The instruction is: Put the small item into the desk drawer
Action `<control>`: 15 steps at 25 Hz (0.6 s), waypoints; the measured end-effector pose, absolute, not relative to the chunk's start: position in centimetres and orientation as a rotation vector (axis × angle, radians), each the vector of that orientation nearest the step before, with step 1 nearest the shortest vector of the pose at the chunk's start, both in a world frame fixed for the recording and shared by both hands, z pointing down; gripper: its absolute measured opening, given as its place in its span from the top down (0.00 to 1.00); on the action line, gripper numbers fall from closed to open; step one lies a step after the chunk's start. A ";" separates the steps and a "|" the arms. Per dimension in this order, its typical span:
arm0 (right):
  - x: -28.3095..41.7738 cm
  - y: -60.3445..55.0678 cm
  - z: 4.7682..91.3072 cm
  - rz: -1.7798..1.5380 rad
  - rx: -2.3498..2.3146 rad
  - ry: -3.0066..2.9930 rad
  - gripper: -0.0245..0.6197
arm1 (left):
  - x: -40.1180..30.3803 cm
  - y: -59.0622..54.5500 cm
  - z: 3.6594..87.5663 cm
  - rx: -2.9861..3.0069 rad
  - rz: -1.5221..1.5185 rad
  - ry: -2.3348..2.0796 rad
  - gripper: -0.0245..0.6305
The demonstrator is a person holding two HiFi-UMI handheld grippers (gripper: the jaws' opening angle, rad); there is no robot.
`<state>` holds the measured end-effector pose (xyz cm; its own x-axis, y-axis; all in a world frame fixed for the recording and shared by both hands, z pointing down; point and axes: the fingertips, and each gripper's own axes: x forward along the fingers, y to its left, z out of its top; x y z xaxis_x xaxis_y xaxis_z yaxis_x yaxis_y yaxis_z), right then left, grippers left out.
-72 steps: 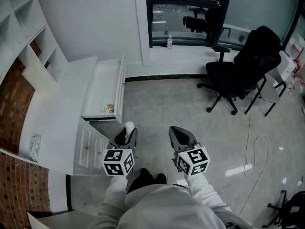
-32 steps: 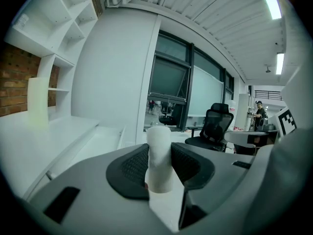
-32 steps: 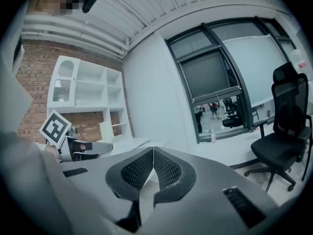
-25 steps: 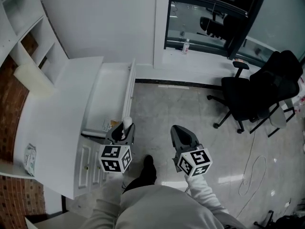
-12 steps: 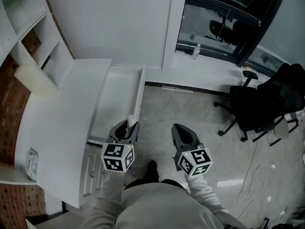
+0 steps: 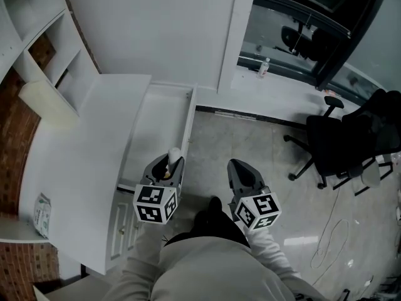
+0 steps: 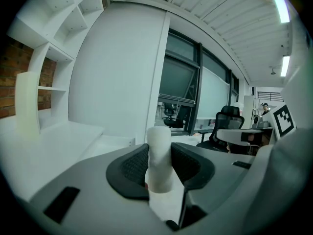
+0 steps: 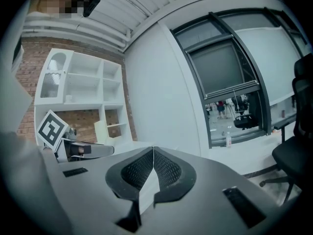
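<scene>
Over the last few seconds the person has stepped in toward the white surface [image 6: 81, 149], and the left gripper [image 6: 166, 168], which hung over the floor short of the open drawer [image 6: 156, 115], now reaches the drawer's near end, close to the front-panel corner. Its fingers [image 7: 134, 168] stand fairly wide but not free: the ribbed pads press on both sides of the small item [image 7: 159, 153], a white cylinder held upright with its top poking above the fingertips. The item is therefore in the grip and in the air, at the drawer's near edge rather than resting inside. The right gripper [image 6: 241, 174] hangs over the floor beside the left one, well clear of the drawer, its fingers pressed together with nothing between them. By my reading the approach is almost finished. What remains is to carry the item a little further over the bare drawer bottom, lower it and let go.
</scene>
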<state>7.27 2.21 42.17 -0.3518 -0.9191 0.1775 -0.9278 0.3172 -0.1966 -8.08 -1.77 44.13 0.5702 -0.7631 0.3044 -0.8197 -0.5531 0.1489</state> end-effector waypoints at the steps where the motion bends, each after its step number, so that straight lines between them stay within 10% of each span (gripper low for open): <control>1: 7.4 1.9 42.1 0.411 1.772 -2.526 0.92 | -8.1 -2.0 44.1 2.532 0.299 -1.311 0.74; 15: 7.3 -5.0 41.1 0.386 1.717 -2.594 0.92 | -8.5 -7.6 44.1 2.497 0.299 -1.381 0.74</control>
<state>7.35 -4.97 41.13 -0.4001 -0.9056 0.1407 -0.9074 0.3699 -0.1997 -8.47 -7.59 44.06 0.5240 -0.7943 0.3075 -0.8503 -0.5084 0.1359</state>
